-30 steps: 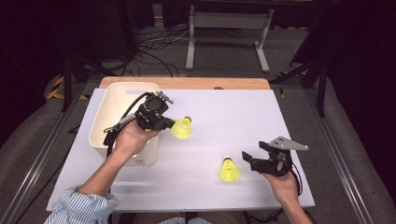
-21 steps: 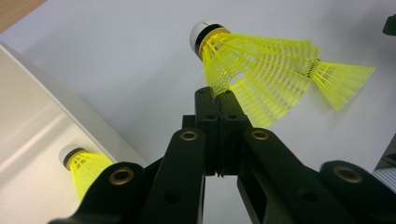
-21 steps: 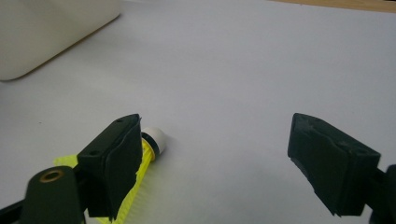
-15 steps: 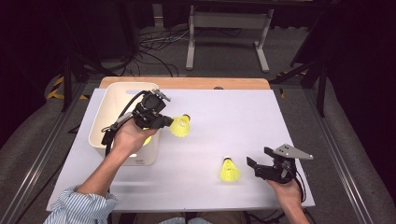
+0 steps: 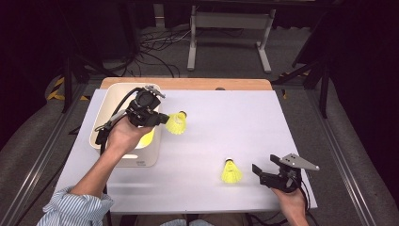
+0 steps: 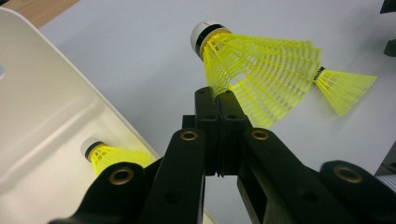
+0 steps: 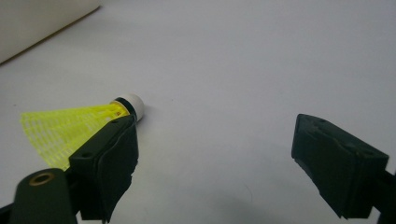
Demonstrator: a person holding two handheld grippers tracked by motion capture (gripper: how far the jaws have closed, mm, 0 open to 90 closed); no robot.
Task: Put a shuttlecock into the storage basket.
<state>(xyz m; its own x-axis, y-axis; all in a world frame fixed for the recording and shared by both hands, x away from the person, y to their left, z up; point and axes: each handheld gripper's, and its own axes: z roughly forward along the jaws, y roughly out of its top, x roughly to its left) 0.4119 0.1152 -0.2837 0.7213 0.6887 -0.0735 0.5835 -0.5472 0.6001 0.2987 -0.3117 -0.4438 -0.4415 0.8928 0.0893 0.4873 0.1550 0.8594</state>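
the left gripper (image 5: 162,120) is clamped tight on the mesh skirt of a yellow shuttlecock (image 5: 177,123), holding it in the air just past the 3 o'clock edge of the white bin (image 5: 113,101). another shuttlecock (image 6: 105,154) lies inside that bin. the right gripper (image 5: 259,173) has its jaws spread wide with nothing between them, low over the table (image 5: 235,117). a third shuttlecock (image 5: 231,172) lies on the table just beside it, at its 9 o'clock.
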